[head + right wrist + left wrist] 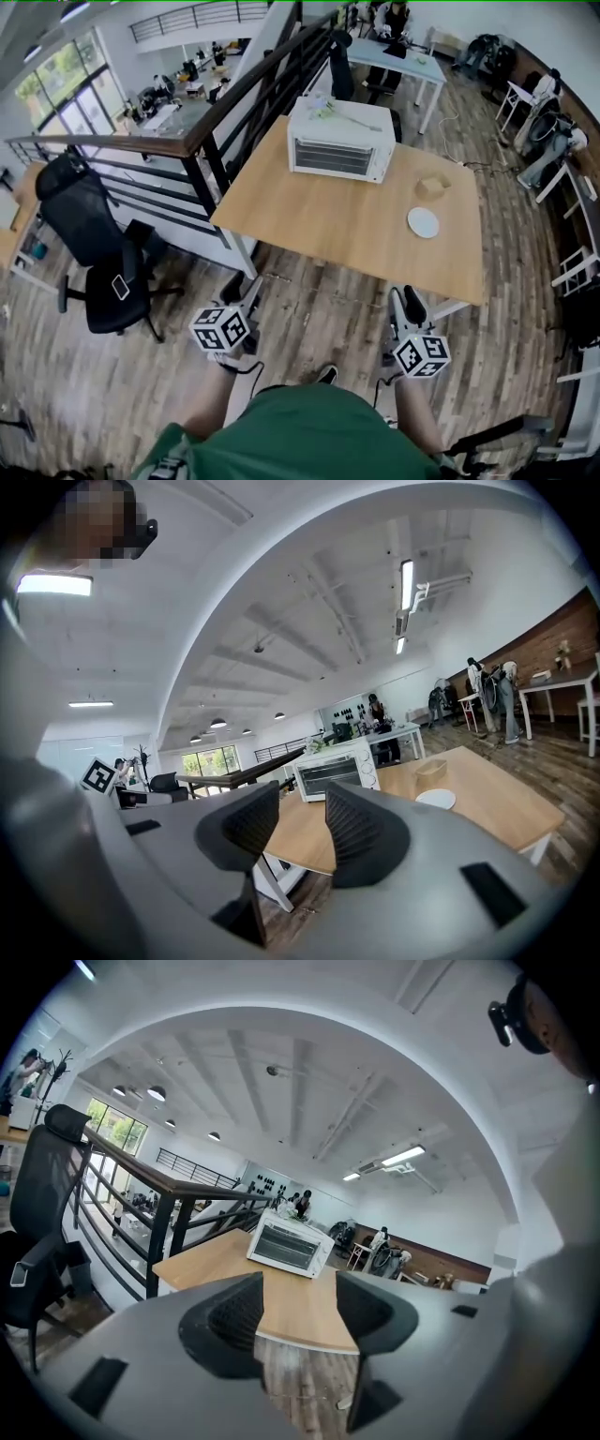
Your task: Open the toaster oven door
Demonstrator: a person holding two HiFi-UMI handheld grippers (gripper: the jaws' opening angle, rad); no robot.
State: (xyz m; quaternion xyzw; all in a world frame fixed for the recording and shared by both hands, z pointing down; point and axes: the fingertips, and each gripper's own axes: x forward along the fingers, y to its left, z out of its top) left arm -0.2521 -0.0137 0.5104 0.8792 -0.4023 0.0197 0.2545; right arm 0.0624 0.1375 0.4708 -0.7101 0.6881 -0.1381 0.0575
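A white toaster oven (339,141) stands at the far side of a wooden table (328,230), its glass door closed and facing me. It also shows small and distant in the left gripper view (289,1245) and in the right gripper view (336,771). Both grippers hang over the floor, short of the table's near edge. My left gripper (246,286) (300,1307) is open with nothing between its black jaws. My right gripper (406,300) (302,817) is also open and empty, its jaws set a little narrower.
A white plate (423,222) and a small tan bowl (433,185) sit on the table's right part. A black railing (234,122) runs along the table's left side. A black office chair (94,253) stands on the floor at the left.
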